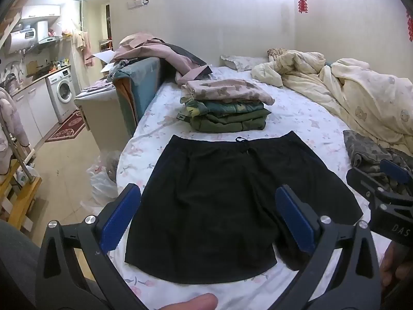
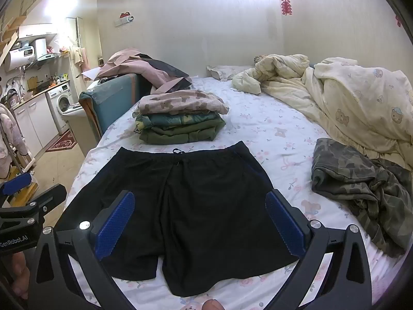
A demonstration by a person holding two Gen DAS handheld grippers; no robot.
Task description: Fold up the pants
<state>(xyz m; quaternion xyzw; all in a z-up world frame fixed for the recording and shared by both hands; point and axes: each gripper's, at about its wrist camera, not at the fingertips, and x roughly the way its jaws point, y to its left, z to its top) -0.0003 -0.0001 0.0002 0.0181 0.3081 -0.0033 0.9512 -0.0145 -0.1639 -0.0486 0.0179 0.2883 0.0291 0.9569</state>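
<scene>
Black shorts (image 1: 232,193) lie spread flat on the flowered bed sheet (image 1: 296,121), waistband with drawstring at the far side, leg hems toward me. They also show in the right wrist view (image 2: 201,206). My left gripper (image 1: 209,217) is open and empty, held above the near left part of the shorts. My right gripper (image 2: 198,222) is open and empty, held above the near middle of the shorts. The right gripper also shows at the right edge of the left wrist view (image 1: 382,186). The left gripper shows at the left edge of the right wrist view (image 2: 23,201).
A stack of folded clothes (image 2: 180,118) sits just beyond the waistband. Crumpled camouflage pants (image 2: 361,188) lie to the right. A cream duvet (image 2: 348,95) is heaped at the far right. The bed's left edge drops to the floor, with a plastic bag (image 1: 103,178) below.
</scene>
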